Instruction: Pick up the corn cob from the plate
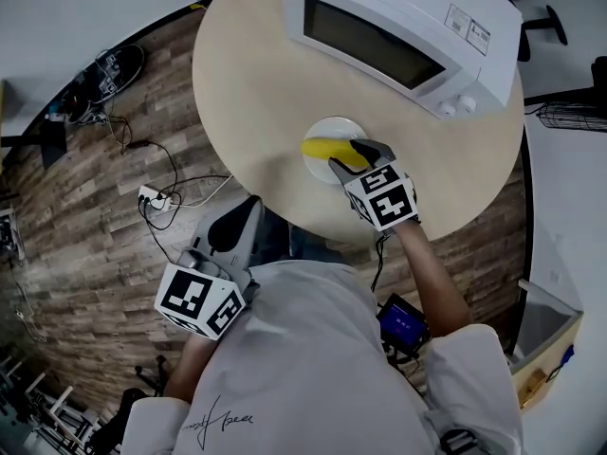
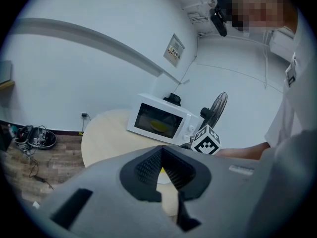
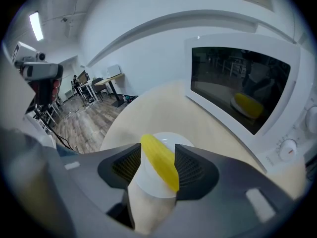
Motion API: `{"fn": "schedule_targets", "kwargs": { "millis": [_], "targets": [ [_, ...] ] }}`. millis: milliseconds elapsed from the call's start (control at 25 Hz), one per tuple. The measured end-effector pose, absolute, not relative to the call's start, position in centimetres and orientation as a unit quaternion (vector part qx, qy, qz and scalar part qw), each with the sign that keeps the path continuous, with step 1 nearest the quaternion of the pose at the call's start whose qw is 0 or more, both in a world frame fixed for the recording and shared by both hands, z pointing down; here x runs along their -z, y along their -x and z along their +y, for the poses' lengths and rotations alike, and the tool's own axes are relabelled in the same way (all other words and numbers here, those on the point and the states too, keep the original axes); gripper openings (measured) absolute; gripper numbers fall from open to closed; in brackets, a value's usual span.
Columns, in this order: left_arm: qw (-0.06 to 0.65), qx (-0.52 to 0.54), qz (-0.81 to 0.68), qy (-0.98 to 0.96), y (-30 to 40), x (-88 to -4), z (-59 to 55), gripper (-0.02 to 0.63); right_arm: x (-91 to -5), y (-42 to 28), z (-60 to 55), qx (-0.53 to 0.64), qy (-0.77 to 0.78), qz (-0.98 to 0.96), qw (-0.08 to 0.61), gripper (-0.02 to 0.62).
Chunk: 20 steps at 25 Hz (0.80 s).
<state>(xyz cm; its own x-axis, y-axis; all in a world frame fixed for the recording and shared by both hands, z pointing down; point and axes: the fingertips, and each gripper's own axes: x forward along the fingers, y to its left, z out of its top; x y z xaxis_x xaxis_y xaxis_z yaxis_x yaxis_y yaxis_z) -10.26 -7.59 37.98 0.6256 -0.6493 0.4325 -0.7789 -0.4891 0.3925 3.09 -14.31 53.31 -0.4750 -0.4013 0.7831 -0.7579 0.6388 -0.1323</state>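
The right gripper [image 1: 353,157] is closed slantwise on the corn cob [image 3: 161,165]. The cob's near end is against the right pad and its far end is at the left pad's tip, over the white plate [image 3: 142,180]. No view shows whether the cob is clear of the plate.

The microwave [image 1: 398,36] stands close ahead of the jaws, with bare table [image 1: 256,83] to their left. The table edge is just behind the gripper. The left gripper [image 2: 161,152] is empty, tips together, and held off the table behind that edge.

The microwave label [image 1: 469,28] and the wall notice [image 2: 174,49] are too small to read.

Both gripper views show a yellow shape [image 3: 247,104] in the door glass, which the head view does not. Only the left gripper view shows a fan [image 2: 214,110].
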Motion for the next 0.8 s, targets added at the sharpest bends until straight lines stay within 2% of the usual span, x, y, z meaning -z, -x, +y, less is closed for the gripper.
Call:
{"fn": "schedule_targets", "kwargs": {
  "millis": [200, 320, 480, 800],
  "targets": [
    [0.292, -0.113, -0.417, -0.853, 10.4, -38.3, -7.8, -0.006, -54.5, -3.0, -14.3, -0.216, -0.320, -0.828, 0.406, 0.234],
    [0.296, -0.114, -0.415, -0.853, 10.5, -38.4, -8.1, -0.006, -55.2, -2.5, -14.2, -0.189, -0.284, -0.835, 0.432, 0.275],
    [0.303, -0.114, -0.410, -0.853, 10.2, -38.6, -8.4, -0.006, -56.5, -2.4, -14.2, -0.148, -0.245, -0.829, 0.480, 0.275],
    [0.307, -0.118, -0.410, -0.851, 9.6, -38.9, -9.1, -0.006, -58.6, -2.6, -14.7, -0.110, -0.197, -0.817, 0.531, 0.276]
  ]
}}
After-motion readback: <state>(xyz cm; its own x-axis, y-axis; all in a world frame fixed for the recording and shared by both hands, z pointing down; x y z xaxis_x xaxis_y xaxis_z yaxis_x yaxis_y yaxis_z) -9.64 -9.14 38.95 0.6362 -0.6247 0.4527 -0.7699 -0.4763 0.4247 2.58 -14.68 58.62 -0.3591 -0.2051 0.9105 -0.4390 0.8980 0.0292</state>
